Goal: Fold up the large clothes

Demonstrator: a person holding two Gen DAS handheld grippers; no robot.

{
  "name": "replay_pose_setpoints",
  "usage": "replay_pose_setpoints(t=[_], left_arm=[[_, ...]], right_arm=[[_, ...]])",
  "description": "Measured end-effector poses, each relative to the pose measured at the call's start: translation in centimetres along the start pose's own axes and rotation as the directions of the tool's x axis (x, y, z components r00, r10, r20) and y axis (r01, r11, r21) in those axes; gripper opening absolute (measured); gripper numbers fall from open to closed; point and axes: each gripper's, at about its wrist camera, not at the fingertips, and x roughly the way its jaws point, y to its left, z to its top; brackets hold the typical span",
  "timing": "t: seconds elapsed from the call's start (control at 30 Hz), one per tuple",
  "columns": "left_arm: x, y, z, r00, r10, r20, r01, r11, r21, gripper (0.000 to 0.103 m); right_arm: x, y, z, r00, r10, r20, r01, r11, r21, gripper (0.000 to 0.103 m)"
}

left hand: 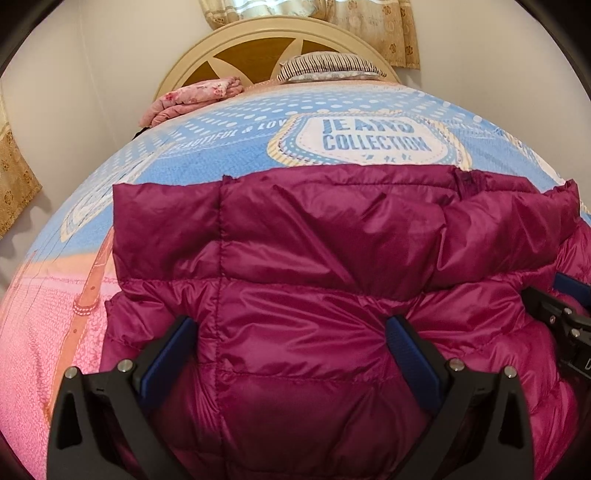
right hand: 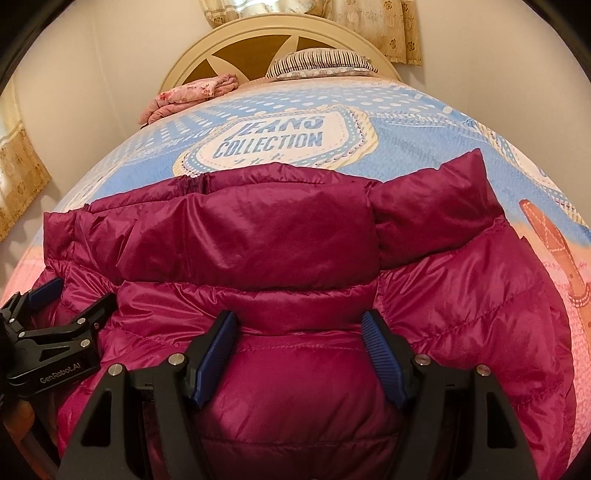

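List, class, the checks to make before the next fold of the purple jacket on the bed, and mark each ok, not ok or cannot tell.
1. Jacket lies on the bedspread: ok.
2. Left tongs open, padding between the fingers: ok.
3. Right tongs open over the jacket: ok.
4. Tongs apart from each other: ok.
5. Fabric gripped: not ok.
6. Near hem flat: cannot tell.

Blue and pink bedspread [left hand: 229, 147] printed "JEANS COLLECTION". At far end, cream and brown arched headboard [left hand: 255, 40], striped pillow [left hand: 325, 62] just before it, folded pink floral blanket [left hand: 192, 96] to its left. Beige floral curtain [left hand: 384, 26] behind, on pale wall [left hand: 92, 74].
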Motion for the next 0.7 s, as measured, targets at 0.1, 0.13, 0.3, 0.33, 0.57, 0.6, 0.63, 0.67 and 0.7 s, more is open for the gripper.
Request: replay_pose_setpoints(t=[0.1,0.13,0.3,0.33,0.57,0.6,0.63,0.67,0.7], left_arm=[[0.13,-0.08,0.05,1.000,0.003,-0.005,-0.003,1.000,0.004,0.103],[0.15,-0.08,0.04,1.000,0.004,-0.006,-0.004,1.000,0.005,0.103],[0.20,-0.09,-0.01,1.000,0.008,-0.007,-0.008,1.000,0.010,0.103],[0.21,-0.12,-0.02,1.000,0.009,-0.007,-0.009,1.000,0.011,0.103],[0.24,-0.18,-0.15,1.000,0.018,-0.008,-0.018,1.000,0.020,0.103],[0.23,-0.18,-0.16,1.000,0.019,-0.007,-0.019,1.000,0.020,0.103],[0.27,-0.19,-0.12,1.000,0.019,-0.008,-0.019,1.000,0.020,0.103],[0.28,-0.19,-0.13,1.000,0.019,-0.008,-0.019,1.000,0.021,0.103],[0.27,-0.21,-0.12,1.000,0.019,-0.008,-0.019,1.000,0.021,0.103]], right_arm=[[0.08,0.15,-0.01,1.000,-0.006,-0.006,0.006,1.000,-0.005,0.071],[0.08,0.12,-0.03,1.000,-0.008,-0.007,0.008,1.000,-0.006,0.071],[0.20,0.39,-0.08,1.000,-0.023,-0.014,0.022,1.000,-0.017,0.071],[0.25,0.44,-0.06,1.000,-0.026,-0.016,0.025,0.999,-0.020,0.071],[0.37,0.65,-0.17,0.999,-0.037,-0.023,0.036,0.999,-0.030,0.071],[0.38,0.63,-0.16,0.999,-0.037,-0.024,0.036,0.999,-0.030,0.071],[0.37,0.63,-0.19,0.999,-0.036,-0.024,0.035,0.999,-0.029,0.071],[0.36,0.57,-0.20,0.999,-0.033,-0.024,0.032,0.999,-0.027,0.071],[0.35,0.54,-0.24,0.999,-0.030,-0.024,0.030,0.999,-0.025,0.071]])
